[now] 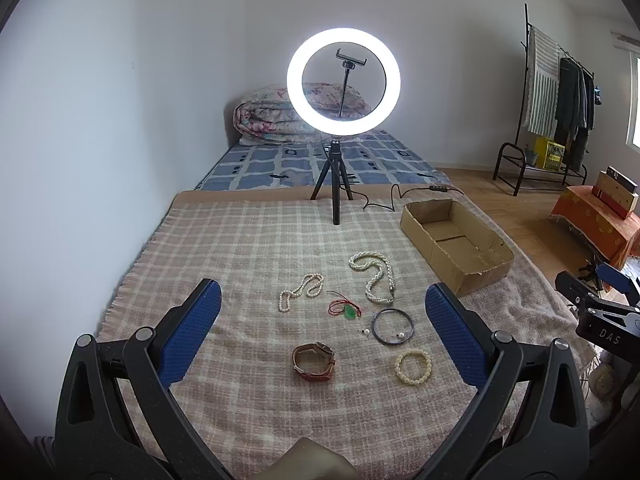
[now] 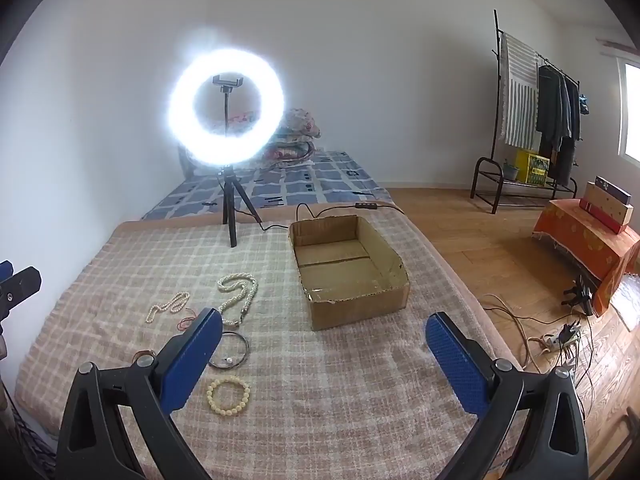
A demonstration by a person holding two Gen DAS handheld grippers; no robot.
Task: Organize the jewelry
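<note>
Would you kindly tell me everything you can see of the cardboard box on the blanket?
The cardboard box is a shallow, open-topped tray of plain brown corrugated card, with rough, torn edges along its near rim. Its floor shows two flaps meeting at a seam, and nothing lies inside. It sits flat on the checked blanket, right of the jewelry and apart from it. No tool touches it.

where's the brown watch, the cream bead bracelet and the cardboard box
brown watch point(image 1: 314, 361): left wrist view, on its leather strap loop.
cream bead bracelet point(image 2: 228, 395): right wrist view, on the ring of beads.
cardboard box point(image 2: 360, 304): right wrist view, on its near outer wall.
</note>
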